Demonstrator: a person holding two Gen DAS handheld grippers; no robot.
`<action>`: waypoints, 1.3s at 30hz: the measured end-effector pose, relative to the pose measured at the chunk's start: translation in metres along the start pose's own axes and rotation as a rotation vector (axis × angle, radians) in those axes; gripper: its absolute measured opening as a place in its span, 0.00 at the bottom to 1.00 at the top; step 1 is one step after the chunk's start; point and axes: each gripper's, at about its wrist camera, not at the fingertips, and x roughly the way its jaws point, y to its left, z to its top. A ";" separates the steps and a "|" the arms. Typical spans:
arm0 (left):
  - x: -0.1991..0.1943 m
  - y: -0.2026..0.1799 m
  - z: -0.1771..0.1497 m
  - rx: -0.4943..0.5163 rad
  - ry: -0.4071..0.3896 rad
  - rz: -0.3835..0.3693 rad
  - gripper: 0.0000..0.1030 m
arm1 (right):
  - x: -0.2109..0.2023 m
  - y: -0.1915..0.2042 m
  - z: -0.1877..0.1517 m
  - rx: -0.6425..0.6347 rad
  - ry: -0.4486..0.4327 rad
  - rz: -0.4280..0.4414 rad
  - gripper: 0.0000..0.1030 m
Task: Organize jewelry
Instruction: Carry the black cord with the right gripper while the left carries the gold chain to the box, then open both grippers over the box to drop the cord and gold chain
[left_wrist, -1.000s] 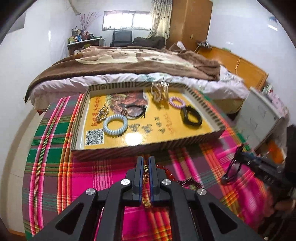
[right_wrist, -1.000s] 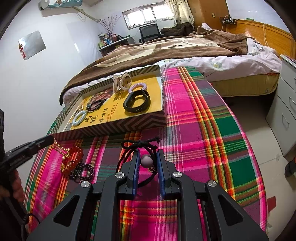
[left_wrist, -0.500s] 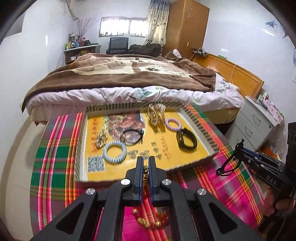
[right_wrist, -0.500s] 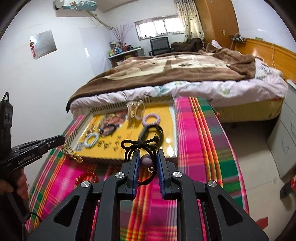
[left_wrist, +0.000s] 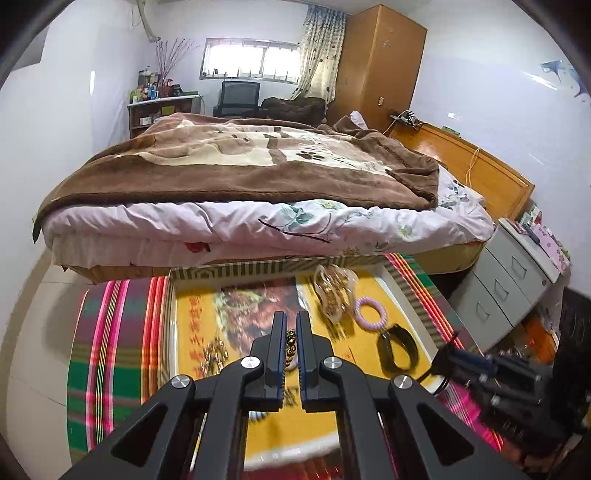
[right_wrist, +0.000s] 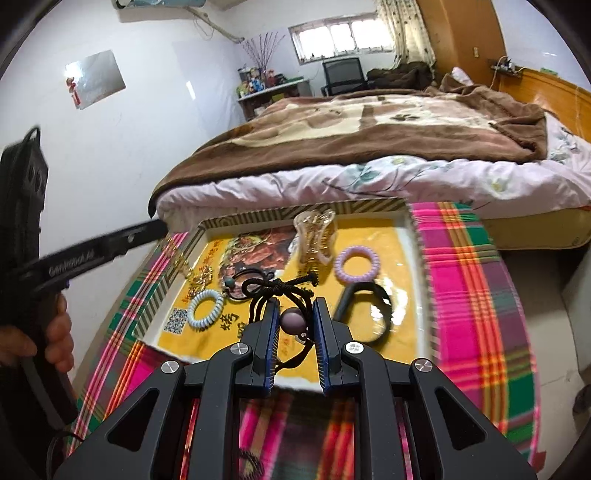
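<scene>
A: What does the left gripper (left_wrist: 290, 341) have?

B: Its jaws are closed nearly together on a gold bead chain (left_wrist: 291, 343). The beads sit pinched between the pads, above the yellow floor of the tray (left_wrist: 236, 268).

A: And the right gripper (right_wrist: 294, 322)?

B: Its jaws stand a little apart, clamped on a mauve bead (right_wrist: 293, 321) strung on a black knotted cord (right_wrist: 280, 287). The cord loops up over the fingertips, and the knot hangs above the middle of the tray.

A: Where is the tray itself?

B: It is a shallow box with a striped rim, lying on a bright plaid cloth (right_wrist: 469, 266) at the far edge of the table, close to the foot of a bed (left_wrist: 240, 170).

A: What lies inside it?

B: Seen from the right wrist, a pale blue coil bracelet (right_wrist: 205, 308) lies near the tray's front left corner, just beside a printed code square. Behind it, a black hair tie (right_wrist: 246, 282) rests on the picture printed on the tray floor, and some gold pieces (right_wrist: 199, 275) lie by the left rim. A clear hair claw (right_wrist: 314, 236) stands at the far edge, with a lilac coil bracelet (right_wrist: 357, 264) just to its right. A black band (right_wrist: 364, 312) lies nearer the front, toward the right rim.

A: Do the two grippers touch?

B: No. In the right wrist view, the left gripper reaches in over the tray's far left corner, well apart from the right one. A hand (right_wrist: 44, 339) grips its handle at the left edge.

A: Anything else on the cloth?

B: Something dark and beaded shows under the right gripper's body, but it is too blurred to name.
</scene>
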 end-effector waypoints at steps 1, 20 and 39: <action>0.008 0.002 0.004 0.002 0.003 0.000 0.05 | 0.008 0.002 0.001 0.000 0.013 0.007 0.18; 0.122 0.024 0.017 0.024 0.135 0.073 0.05 | 0.079 0.010 -0.001 -0.105 0.119 -0.129 0.18; 0.131 0.025 0.006 0.012 0.155 0.106 0.39 | 0.083 0.008 0.002 -0.108 0.118 -0.143 0.40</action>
